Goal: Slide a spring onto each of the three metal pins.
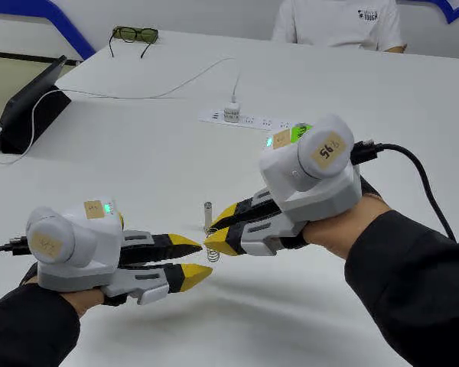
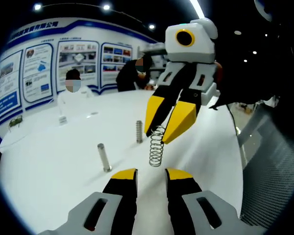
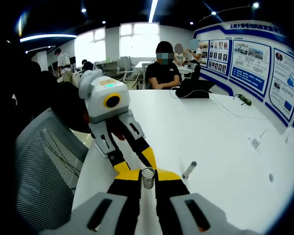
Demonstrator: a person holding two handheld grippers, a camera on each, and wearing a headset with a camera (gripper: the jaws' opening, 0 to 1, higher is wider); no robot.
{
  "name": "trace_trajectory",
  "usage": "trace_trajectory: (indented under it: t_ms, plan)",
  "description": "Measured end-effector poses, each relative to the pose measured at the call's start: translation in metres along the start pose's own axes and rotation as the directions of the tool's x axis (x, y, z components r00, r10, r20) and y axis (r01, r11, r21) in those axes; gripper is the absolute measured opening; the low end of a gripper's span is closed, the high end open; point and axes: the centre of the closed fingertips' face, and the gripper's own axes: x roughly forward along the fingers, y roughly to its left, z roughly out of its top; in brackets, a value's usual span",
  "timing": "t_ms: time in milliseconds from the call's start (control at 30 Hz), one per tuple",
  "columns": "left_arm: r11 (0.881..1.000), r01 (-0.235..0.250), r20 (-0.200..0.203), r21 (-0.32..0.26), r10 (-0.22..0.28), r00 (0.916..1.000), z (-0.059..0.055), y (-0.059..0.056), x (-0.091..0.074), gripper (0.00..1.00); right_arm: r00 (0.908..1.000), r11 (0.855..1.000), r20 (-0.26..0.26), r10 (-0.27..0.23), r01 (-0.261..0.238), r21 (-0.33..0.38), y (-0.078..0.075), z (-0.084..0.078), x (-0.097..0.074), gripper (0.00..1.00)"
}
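Spring (image 2: 157, 145) looks light, springy and easily kinked, so it is best held lightly by its end coils. Over the white table (image 2: 49, 171), the right gripper (image 2: 160, 136) pinches its top, just ahead of the left gripper (image 2: 152, 174), whose jaws are spread and empty. Left of those jaws, a near pin (image 2: 104, 156) and a far pin (image 2: 139, 131) stand upright, seemingly unobstructed.

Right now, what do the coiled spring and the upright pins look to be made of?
The small coiled wire spring, held in the right tool, looks like bare steel wire: thin, silvery-grey, open turns. The two short upright cylindrical pins look like solid metal, dull grey with soft sheen; which alloy I cannot tell.
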Motion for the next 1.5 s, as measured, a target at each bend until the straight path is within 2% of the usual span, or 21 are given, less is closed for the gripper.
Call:
trace_trajectory:
  t_ms: [400,700,900,1300,1500]
  plan:
    - [1.000,-0.028,0.018,-0.010,0.028,0.9994,0.000,0.005,-0.006,0.30,0.9988,0.999,0.013,-0.047,0.047,0.011,-0.018,0.005,-0.008,0.12]
    - [0.999,-0.048,0.041,-0.002,0.048,0.9980,0.004,0.007,-0.007,0.37,0.9951,0.996,0.041,-0.090,0.090,0.013,-0.034,0.016,-0.009,0.12]
    - [0.998,-0.055,0.041,-0.006,0.055,0.9976,0.003,0.009,-0.008,0.40,0.9909,0.993,0.065,-0.118,0.118,0.015,-0.044,0.025,-0.009,0.12]
    - [0.998,-0.067,0.036,-0.014,0.068,0.9970,0.000,0.012,-0.010,0.45,0.9791,0.983,0.096,-0.179,0.176,0.042,-0.072,0.035,-0.001,0.12]
    - [0.997,-0.074,0.034,-0.021,0.074,0.9967,-0.002,0.013,-0.010,0.46,0.9794,0.983,0.089,-0.181,0.176,0.058,-0.078,0.031,0.011,0.12]
